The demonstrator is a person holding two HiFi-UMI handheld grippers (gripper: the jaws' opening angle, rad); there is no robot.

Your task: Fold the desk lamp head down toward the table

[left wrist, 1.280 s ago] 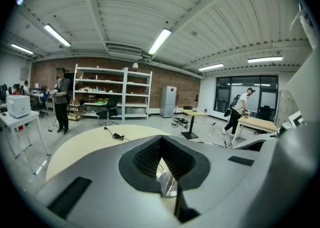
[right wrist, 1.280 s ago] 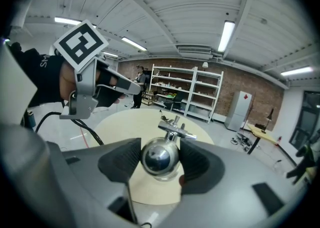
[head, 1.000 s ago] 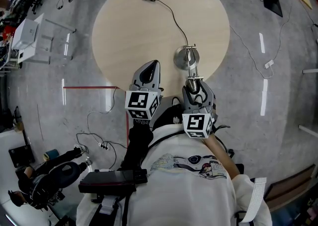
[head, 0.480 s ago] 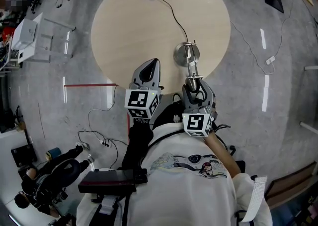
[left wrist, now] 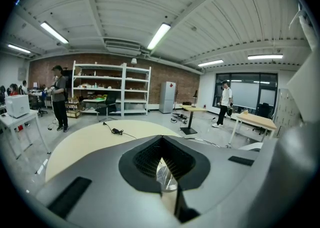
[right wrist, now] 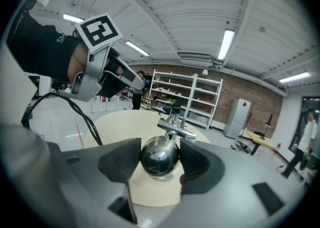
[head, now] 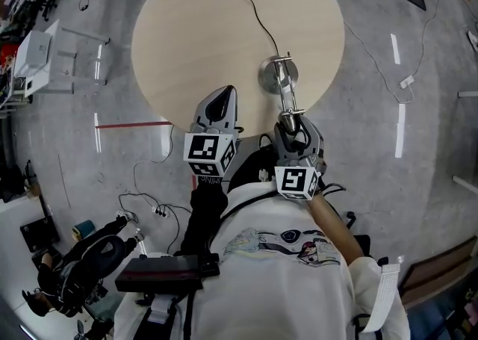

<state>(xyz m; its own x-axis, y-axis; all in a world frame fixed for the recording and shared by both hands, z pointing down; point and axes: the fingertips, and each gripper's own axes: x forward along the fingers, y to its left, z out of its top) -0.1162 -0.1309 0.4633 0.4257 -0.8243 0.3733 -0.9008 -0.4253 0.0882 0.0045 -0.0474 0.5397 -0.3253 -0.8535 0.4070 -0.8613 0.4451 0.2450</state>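
Observation:
A chrome desk lamp stands near the front right edge of the round wooden table [head: 202, 25]. Its round base [head: 270, 77] carries a thin arm [head: 284, 93] that leans toward me. My right gripper [head: 293, 123] is shut on the rounded chrome lamp head [right wrist: 159, 158], with one dark pad [right wrist: 120, 162] touching each side. The arm's joint [right wrist: 175, 128] shows just beyond the head. My left gripper [head: 222, 95] hovers over the table's front edge, left of the lamp, shut and holding nothing. The lamp's black cable [head: 254, 10] runs across the table to the far side.
A white cabinet [head: 37, 54] stands on the floor at the left, near a red tape line [head: 134, 125]. Loose cables [head: 146, 215] and black equipment [head: 75, 279] lie beside my legs. Shelves [left wrist: 110, 89], small tables [left wrist: 192, 109] and standing people [left wrist: 59, 96] are far off.
The head view has drifted slightly. Both grippers keep their places relative to the lamp, and the right one still grips the lamp head.

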